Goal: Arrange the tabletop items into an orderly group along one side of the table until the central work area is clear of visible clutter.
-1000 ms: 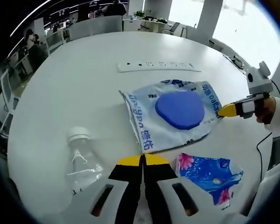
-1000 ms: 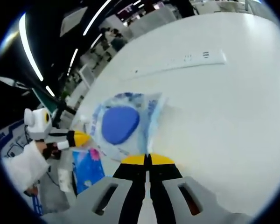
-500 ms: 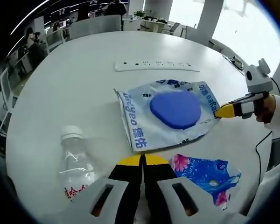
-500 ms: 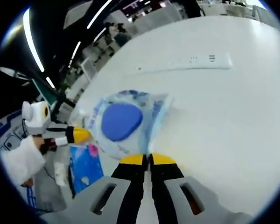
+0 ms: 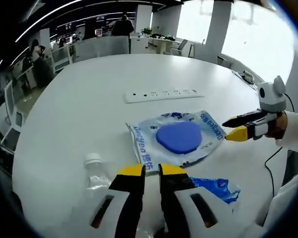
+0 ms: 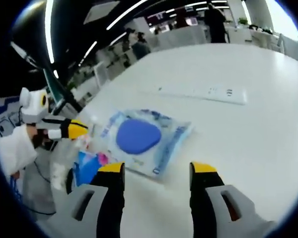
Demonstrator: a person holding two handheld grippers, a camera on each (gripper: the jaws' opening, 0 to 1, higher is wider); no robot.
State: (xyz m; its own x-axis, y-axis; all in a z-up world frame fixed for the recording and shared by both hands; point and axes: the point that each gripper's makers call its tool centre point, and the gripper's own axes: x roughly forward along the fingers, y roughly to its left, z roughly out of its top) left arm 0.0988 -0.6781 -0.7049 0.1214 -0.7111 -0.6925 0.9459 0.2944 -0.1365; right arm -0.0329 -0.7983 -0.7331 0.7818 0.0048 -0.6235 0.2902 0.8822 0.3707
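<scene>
In the left gripper view the left tool (image 5: 151, 171) rises from the bottom centre with its yellow-tipped jaws slightly apart and nothing between them, poised over the round white bench (image 5: 89, 94). Just beyond the tips, at the frame's centre, lies a white printed bag (image 5: 176, 141) with a blue oval patch, flat on the bench. A clear plastic bottle (image 5: 97, 176) with a white cap lies at lower left, its lower body cut off behind the left jaw. A blue flowered packet (image 5: 216, 188) sits at lower right, partly hidden by the right jaw. A white power strip (image 5: 164, 94) lies above the bag, apart from it. The right tool (image 5: 234, 128) enters from the right edge, its tips near the bag's right edge; whether they touch it cannot be told. In the right gripper view the right tool (image 6: 158, 171) stands wide open at the bottom, empty, the bag (image 6: 144, 139) just above it, the power strip (image 6: 208, 92) at upper right. The left tool (image 6: 74, 130) shows at left; the packet (image 6: 89, 166) is half hidden beside the jaw, and the bottle is too blurred to make out.
</scene>
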